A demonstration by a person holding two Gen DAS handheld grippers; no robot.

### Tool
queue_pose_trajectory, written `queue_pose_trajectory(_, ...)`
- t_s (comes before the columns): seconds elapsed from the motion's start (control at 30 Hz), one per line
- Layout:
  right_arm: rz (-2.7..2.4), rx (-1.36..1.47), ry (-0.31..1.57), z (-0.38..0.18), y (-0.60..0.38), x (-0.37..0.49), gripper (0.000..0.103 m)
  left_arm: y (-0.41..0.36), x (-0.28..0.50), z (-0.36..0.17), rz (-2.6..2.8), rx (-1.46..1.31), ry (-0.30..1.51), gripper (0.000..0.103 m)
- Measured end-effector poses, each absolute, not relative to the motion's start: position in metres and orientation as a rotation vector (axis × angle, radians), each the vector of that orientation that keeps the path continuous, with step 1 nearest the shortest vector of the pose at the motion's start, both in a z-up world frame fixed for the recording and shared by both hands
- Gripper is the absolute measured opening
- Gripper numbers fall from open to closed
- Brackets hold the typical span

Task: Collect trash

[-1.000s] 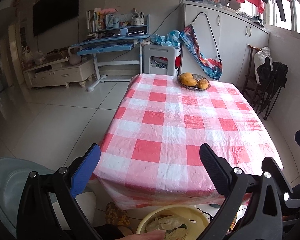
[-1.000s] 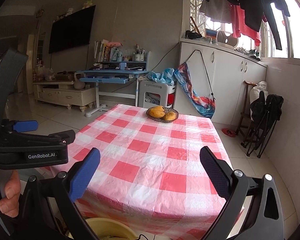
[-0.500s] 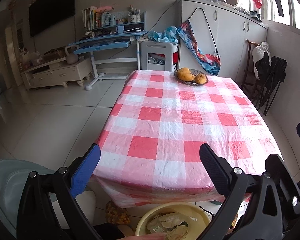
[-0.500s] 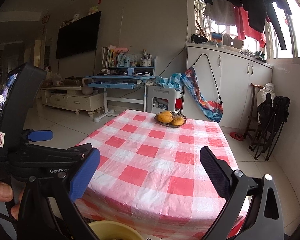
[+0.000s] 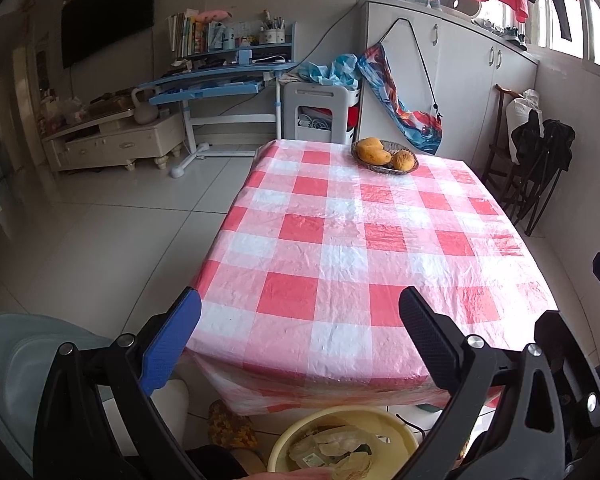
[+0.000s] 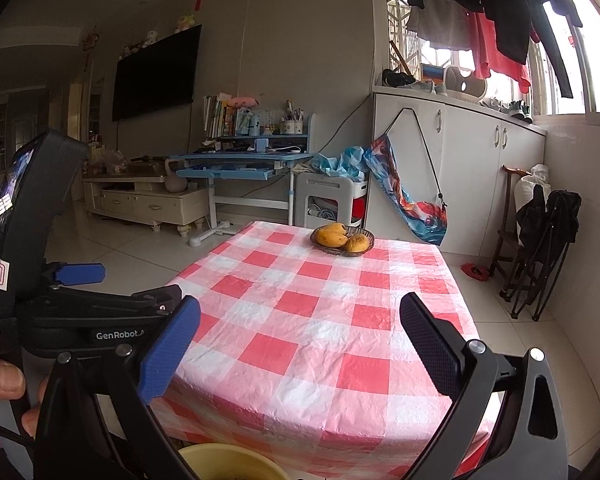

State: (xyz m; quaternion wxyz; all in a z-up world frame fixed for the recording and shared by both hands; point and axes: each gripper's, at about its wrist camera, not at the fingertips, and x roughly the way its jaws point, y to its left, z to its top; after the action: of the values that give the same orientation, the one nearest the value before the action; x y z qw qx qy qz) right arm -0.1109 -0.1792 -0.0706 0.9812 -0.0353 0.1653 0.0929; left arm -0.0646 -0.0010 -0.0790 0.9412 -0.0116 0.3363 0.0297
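A yellow basin holding crumpled paper and wrapper trash sits below the near edge of the table, at the bottom of the left wrist view; its rim also shows at the bottom of the right wrist view. My left gripper is open and empty, held above the table's near edge and the basin. My right gripper is open and empty, held a little higher over the same edge. The left gripper's body shows at the left of the right wrist view.
The table carries a red-and-white checked cloth with a basket of mangoes at its far end. A pale chair stands at my left. Folded black chairs, white cabinets and a blue desk line the room.
Both grippers have risen and pulled back a little; the right view tilts up, showing more wall and television. More of the basin and its trash shows in the left view. Jaws stay open.
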Motion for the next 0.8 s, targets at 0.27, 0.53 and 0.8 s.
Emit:
queue_pose_trajectory(0.27, 0.191, -0.078, 0.326, -0.0673, -0.1773, -0.1116, 0.095, -0.0003, -0.0642, -0.0787, 0.057, -0.030, 0.690, 0.096)
queue_pose_trajectory(0.53, 0.198, -0.079, 0.320, -0.0648, -0.1749, -0.1129, 0.095, -0.0020, -0.0640, -0.0779, 0.052, -0.042, 0.693, 0.096)
queue_pose_trajectory(0.8, 0.198, -0.079, 0.319, -0.0649, -0.1742, -0.1128, 0.095, -0.0034, -0.0643, -0.0783, 0.051, -0.044, 0.694, 0.096)
